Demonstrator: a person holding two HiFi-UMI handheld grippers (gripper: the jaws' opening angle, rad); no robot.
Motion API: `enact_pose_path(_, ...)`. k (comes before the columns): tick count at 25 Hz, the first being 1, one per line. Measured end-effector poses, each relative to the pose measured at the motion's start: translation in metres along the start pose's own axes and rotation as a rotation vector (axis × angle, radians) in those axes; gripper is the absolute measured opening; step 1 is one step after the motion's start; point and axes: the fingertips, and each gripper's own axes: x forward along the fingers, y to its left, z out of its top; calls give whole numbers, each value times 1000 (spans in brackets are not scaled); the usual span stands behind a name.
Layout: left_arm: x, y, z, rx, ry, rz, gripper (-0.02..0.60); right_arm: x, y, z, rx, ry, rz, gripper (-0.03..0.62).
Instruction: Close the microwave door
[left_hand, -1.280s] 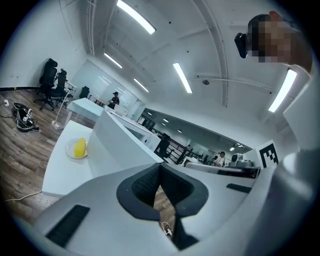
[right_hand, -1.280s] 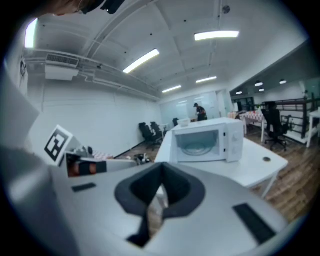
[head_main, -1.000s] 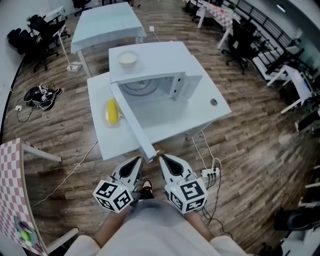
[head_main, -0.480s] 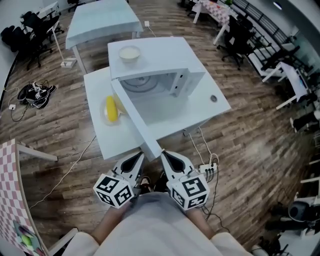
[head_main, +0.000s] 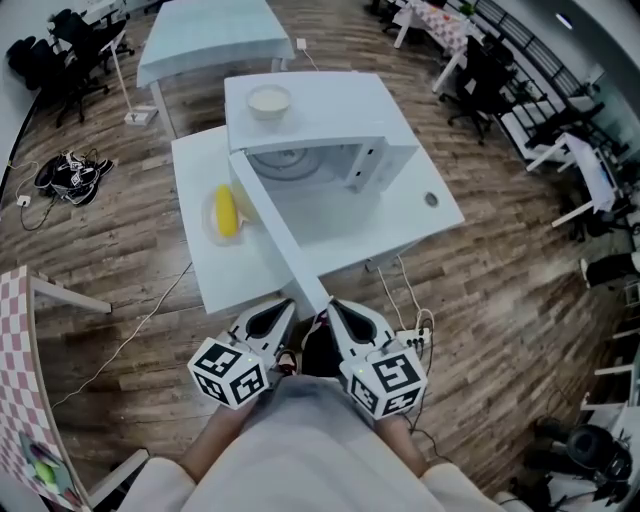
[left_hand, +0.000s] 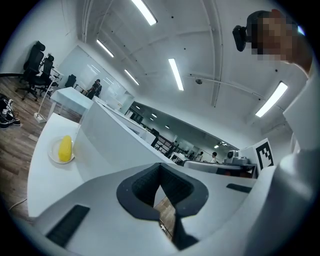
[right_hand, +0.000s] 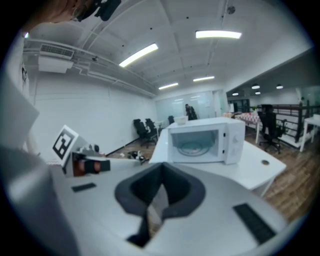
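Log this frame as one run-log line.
microwave door: open, swung toward person | left hand-held gripper: shut, empty, left of door's free end | right hand-held gripper: shut, empty, right of it

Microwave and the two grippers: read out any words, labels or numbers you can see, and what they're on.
No readable text anywhere.
Microwave control panel: markings too small to read.
Left gripper, right gripper: black square marker patterns only, no letters or numbers.
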Motion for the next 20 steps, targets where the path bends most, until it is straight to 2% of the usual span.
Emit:
enact_pose_path(11,20,-7,-4,-15,41,-42,17,-1,-9,2,22,5,-18,20)
enact_pose_path(20,33,-5,1,-33,33,-45,17,-3,-21,4,44,10,-16,20)
